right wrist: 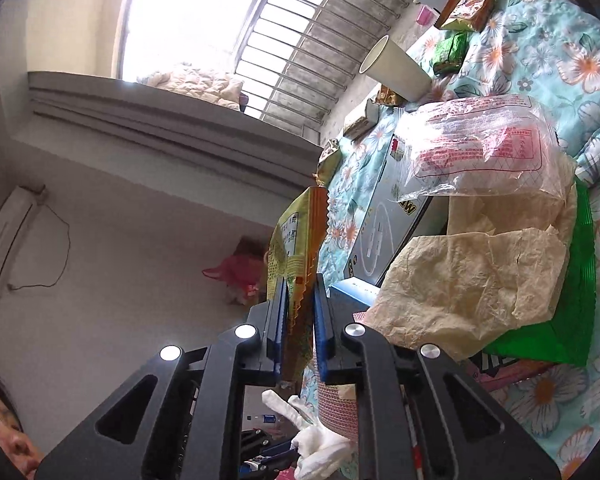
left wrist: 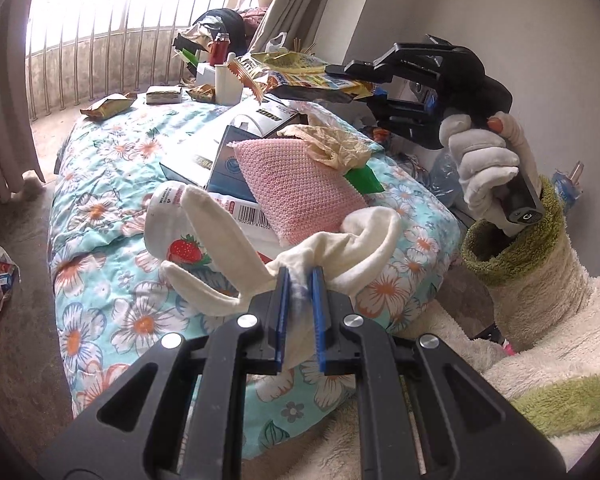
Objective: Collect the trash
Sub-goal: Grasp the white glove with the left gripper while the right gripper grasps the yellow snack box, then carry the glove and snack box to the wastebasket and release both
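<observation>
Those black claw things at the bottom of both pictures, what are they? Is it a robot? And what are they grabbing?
No robot: a person holds one claw in each hand, with a camera on each. The left claw pinches a white glove above a flowery bedspread. From there you see the gloved right hand holding the other claw. The right claw has shut on a yellow snack wrapper. Boxes, crumpled paper, a paper cup and a pink pad lie on the bed.
</observation>
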`<state>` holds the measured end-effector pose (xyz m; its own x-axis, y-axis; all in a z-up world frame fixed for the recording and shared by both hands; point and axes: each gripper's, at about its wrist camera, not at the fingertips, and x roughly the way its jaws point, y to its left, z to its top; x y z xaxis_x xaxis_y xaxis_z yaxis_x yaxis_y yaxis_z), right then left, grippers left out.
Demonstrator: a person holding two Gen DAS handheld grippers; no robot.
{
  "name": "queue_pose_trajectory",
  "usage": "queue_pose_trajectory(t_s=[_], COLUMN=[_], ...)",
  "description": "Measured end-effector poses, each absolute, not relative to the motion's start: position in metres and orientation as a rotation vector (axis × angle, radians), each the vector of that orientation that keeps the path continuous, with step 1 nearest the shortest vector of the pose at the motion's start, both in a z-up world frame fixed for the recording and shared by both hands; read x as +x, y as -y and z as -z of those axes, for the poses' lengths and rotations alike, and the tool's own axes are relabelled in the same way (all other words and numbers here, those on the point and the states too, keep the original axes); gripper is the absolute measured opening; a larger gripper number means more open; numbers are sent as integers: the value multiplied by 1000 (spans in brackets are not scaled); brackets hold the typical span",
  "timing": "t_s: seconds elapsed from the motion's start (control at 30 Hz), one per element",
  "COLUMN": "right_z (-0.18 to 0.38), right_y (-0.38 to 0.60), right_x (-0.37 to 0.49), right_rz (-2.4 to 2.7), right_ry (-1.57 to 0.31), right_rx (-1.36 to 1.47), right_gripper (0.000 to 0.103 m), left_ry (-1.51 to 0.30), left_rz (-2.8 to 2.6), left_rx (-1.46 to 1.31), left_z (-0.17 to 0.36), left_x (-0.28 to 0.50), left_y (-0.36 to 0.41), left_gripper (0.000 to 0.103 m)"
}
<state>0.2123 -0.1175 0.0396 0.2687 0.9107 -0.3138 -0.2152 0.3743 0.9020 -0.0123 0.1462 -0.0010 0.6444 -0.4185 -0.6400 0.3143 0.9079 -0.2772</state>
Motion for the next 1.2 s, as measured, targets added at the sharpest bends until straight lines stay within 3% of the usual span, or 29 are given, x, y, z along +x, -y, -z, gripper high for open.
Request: queue_pose_trajectory(t_s=[0.47,0.7,0.77,0.83,1.1,1.2], right_z=[-74,-59,-45,-29,10,8], right_y=[234,309,322,331,339,340], right_x=[157,117,111,106,108,106], right_rz=[-831,-710,-688,-668,-636,-643], right_ry=[-759,-669,-682,-704,-750,-746], right_rx=[902,998,1025,1056,1131,1118], right_gripper=[13,13,13,13,13,13], left_ry=[-600,-769,-831,-887,-1091,-1106], left_rz=[498,595,635,656,533,493], left_rx=[-73,-66,-50,-38,133,161], left_z=[-57,-41,-29,-15,56,64], left_x=[0,26,20,16,17,18], left_y=[-114,-85,-78,-67,-33,-32], left_gripper=[4,5,17,41,45,38])
